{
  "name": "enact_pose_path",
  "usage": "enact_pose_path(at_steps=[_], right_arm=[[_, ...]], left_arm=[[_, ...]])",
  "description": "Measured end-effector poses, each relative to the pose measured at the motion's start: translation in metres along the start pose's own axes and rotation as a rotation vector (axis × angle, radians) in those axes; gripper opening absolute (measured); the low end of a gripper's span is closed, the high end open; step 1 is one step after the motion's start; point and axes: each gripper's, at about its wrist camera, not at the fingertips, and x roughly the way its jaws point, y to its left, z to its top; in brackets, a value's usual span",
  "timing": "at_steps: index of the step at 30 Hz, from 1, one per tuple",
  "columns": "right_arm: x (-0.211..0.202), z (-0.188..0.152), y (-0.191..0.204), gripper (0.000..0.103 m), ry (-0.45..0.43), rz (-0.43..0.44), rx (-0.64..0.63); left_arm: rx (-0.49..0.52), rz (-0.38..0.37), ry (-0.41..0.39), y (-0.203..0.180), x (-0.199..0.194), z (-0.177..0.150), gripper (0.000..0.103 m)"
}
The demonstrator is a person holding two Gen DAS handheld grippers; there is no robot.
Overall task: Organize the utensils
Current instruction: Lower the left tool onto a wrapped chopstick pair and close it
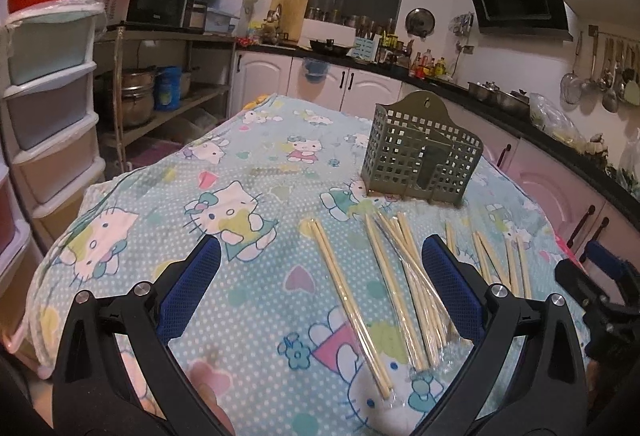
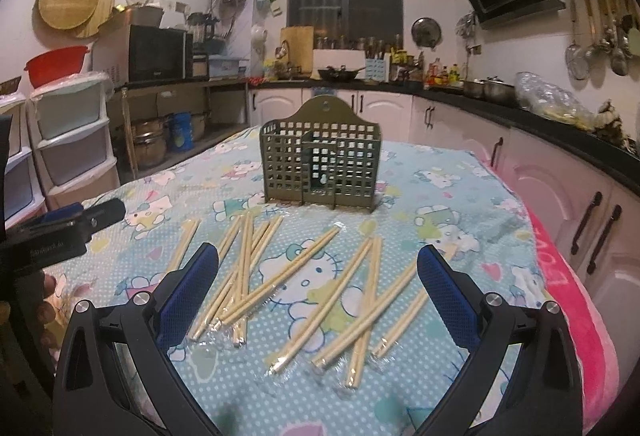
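Note:
Several pairs of wooden chopsticks in clear wrappers (image 2: 304,284) lie scattered on the Hello Kitty tablecloth (image 2: 460,196); they also show in the left wrist view (image 1: 392,276). A green perforated utensil holder (image 2: 320,164) stands upright behind them, and it shows in the left wrist view (image 1: 420,156) too. My right gripper (image 2: 318,260) is open and empty above the near chopsticks. My left gripper (image 1: 320,252) is open and empty, hovering over the left part of the chopsticks. The left gripper shows at the left edge of the right wrist view (image 2: 72,224).
The table (image 1: 168,180) stands in a kitchen. Stacked plastic drawers (image 1: 48,108) stand to the left. Pink-fronted counter cabinets (image 2: 580,220) run along the right. A metal shelf with pots (image 1: 160,92) is at the back left.

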Motion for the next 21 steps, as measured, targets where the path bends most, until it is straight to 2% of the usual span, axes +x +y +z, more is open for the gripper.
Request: enact_pose_path(at_steps=[8,15,21], right_arm=[[0.038,0.022,0.004,0.097,0.077,0.044,0.012],[0.067,0.033,0.003,0.097,0.137,0.060,0.015],[0.090,0.041,-0.004,0.097,0.188,0.055,0.037]], left_arm=[[0.000,0.002,0.087,0.005,0.030,0.017,0.092],[-0.010,-0.060,0.194,0.007,0.062,0.025,0.092],[-0.042,-0.126,0.289,0.008,0.089,0.029,0.074]])
